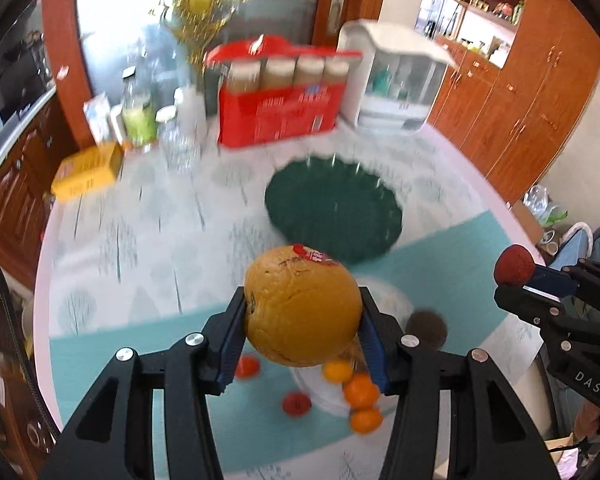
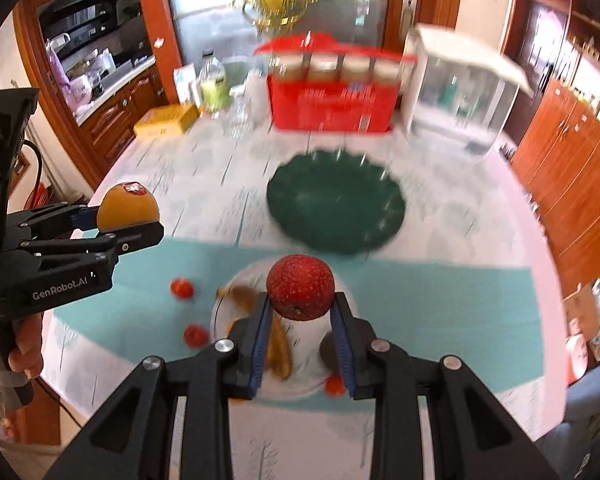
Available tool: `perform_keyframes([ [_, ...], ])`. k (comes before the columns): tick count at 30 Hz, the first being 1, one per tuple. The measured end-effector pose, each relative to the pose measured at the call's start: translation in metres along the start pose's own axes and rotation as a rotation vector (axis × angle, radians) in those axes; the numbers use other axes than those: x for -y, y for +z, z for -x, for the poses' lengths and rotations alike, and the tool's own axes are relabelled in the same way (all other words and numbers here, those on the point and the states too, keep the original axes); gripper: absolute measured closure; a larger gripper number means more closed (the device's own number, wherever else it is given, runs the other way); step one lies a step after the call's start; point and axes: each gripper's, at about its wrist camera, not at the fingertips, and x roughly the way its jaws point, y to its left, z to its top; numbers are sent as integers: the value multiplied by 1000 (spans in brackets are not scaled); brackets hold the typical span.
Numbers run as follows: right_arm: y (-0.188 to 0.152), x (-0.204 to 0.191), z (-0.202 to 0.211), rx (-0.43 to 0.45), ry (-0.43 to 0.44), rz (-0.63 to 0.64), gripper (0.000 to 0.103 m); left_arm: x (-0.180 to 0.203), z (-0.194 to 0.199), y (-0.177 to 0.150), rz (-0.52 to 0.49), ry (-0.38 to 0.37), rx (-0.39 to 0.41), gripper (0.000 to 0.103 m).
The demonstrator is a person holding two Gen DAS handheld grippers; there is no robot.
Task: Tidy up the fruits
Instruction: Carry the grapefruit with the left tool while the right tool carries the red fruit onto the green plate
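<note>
Clamped in the left gripper (image 1: 302,316), marked GenRobot.AI, is a stickered orange (image 1: 302,306), while the right gripper (image 2: 300,308), tilted downward, grips a red fruit (image 2: 300,287).

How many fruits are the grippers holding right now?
2. The left gripper clamps a large orange with a red sticker; the right gripper clamps a small red fruit. Both are above the table.

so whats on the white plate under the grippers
The white plate holds banana and small oranges. The held red fruit and both grippers cover its middle, so anything there stays hidden.
</note>
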Motion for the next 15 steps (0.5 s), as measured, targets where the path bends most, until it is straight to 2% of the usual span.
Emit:
perform_keyframes([
  [3,29,11,2,45,-58,17,73,4,6,34,-24,7,58,53],
  [7,63,35,-19,60,-76,-6,73,14,-1,72,-36,11,122,53],
  [11,84,61,-73,15,-57,-25,73,24,-41,96,-14,4,156,53],
  [15,88,82,-140,-77,-17,-40,73,32,-100,103,26,53,114,53],
])
